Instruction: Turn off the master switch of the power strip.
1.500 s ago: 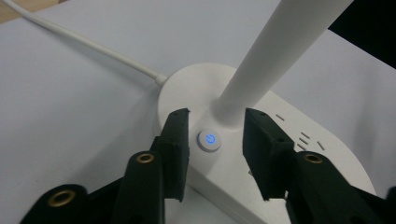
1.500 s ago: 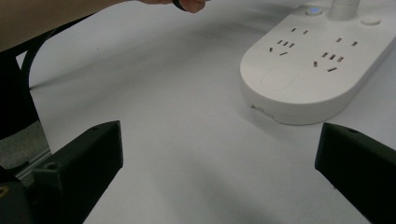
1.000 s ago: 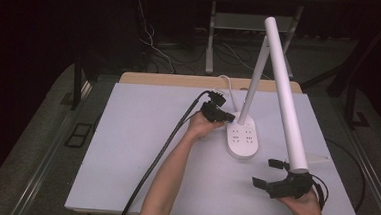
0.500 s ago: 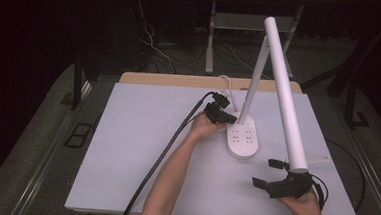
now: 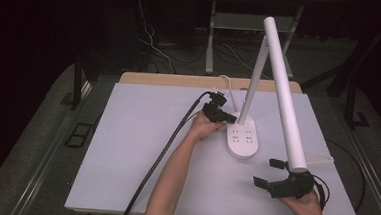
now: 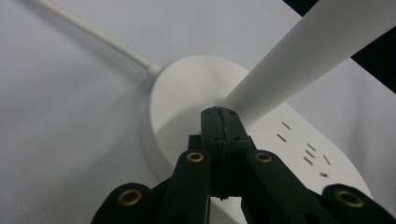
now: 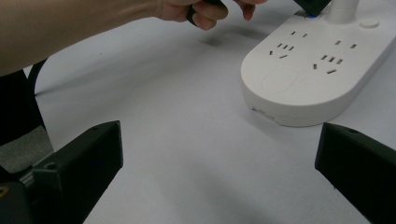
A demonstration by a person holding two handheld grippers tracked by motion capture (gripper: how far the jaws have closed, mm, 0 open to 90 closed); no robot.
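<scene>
A white desk lamp stands on an oval base [image 5: 241, 138] with socket slots; a slanted stem [image 5: 252, 86] carries a long tube head [image 5: 284, 93]. My left gripper [image 5: 232, 119] is shut with nothing between its jaws. Its tip [image 6: 218, 112] sits at the foot of the stem [image 6: 299, 60], over the base's round end [image 6: 187, 93]; whether it touches I cannot tell. My right gripper [image 5: 267, 172] is open near the table's front right, under the tube's lower end. Its jaws [image 7: 219, 158] point at the base [image 7: 303, 79] from a short way off.
The grey-white table [image 5: 141, 149] has bare room on its left half. A thick black cable [image 5: 171, 146] trails from the left gripper to the front edge. The lamp's white cord [image 6: 93, 32] runs off the back. The left forearm [image 7: 70, 28] crosses the middle.
The left gripper has edged slightly toward the lamp's stem. The right hand has kept still.
</scene>
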